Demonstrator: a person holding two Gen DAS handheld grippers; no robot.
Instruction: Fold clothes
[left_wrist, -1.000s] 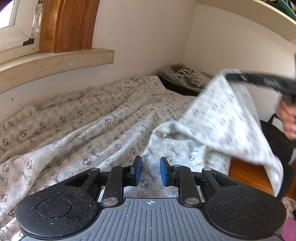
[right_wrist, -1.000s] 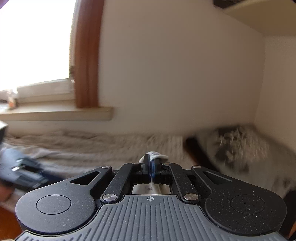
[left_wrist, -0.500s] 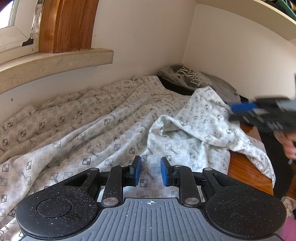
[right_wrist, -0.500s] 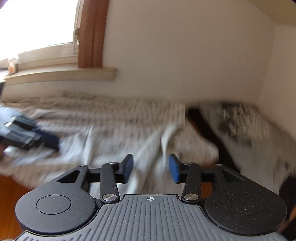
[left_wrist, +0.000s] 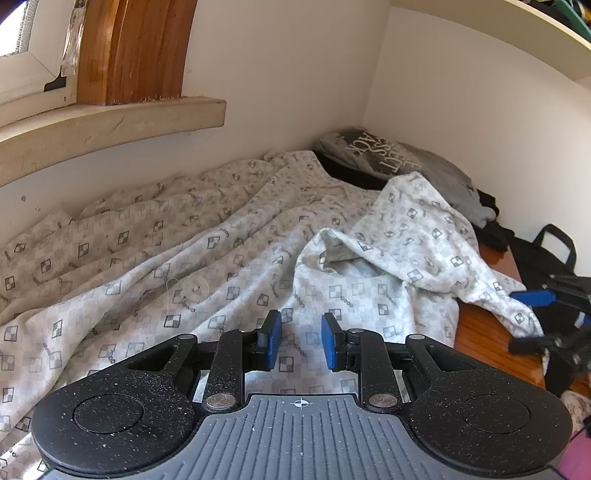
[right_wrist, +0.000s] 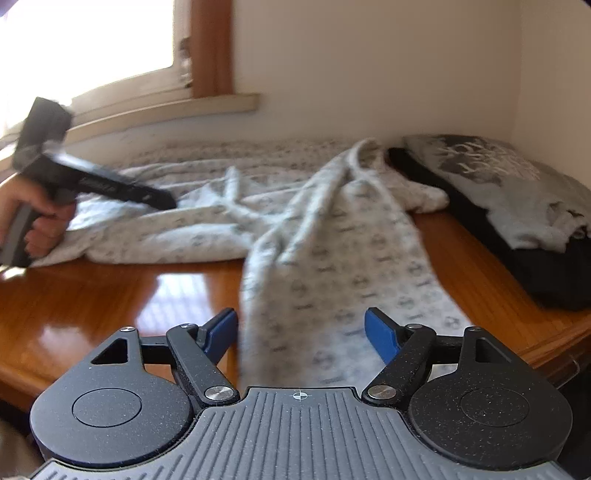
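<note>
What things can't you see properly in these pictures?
- Left wrist view: the right tool is cut off by the picture's right edge.
- Left wrist view: the cloth under the left tool is hidden by the tool's body.
- Right wrist view: the cloth's pattern is smeared by blur.
- Right wrist view: the hand is cut off at the left edge.
- Both views: the print on the grey shirt is too small to read.

A patterned garment (left_wrist: 229, 254) lies spread across the counter (right_wrist: 92, 302) below the window sill (left_wrist: 110, 122); a pile of folded clothes (left_wrist: 406, 162) sits in the far right corner.
</note>
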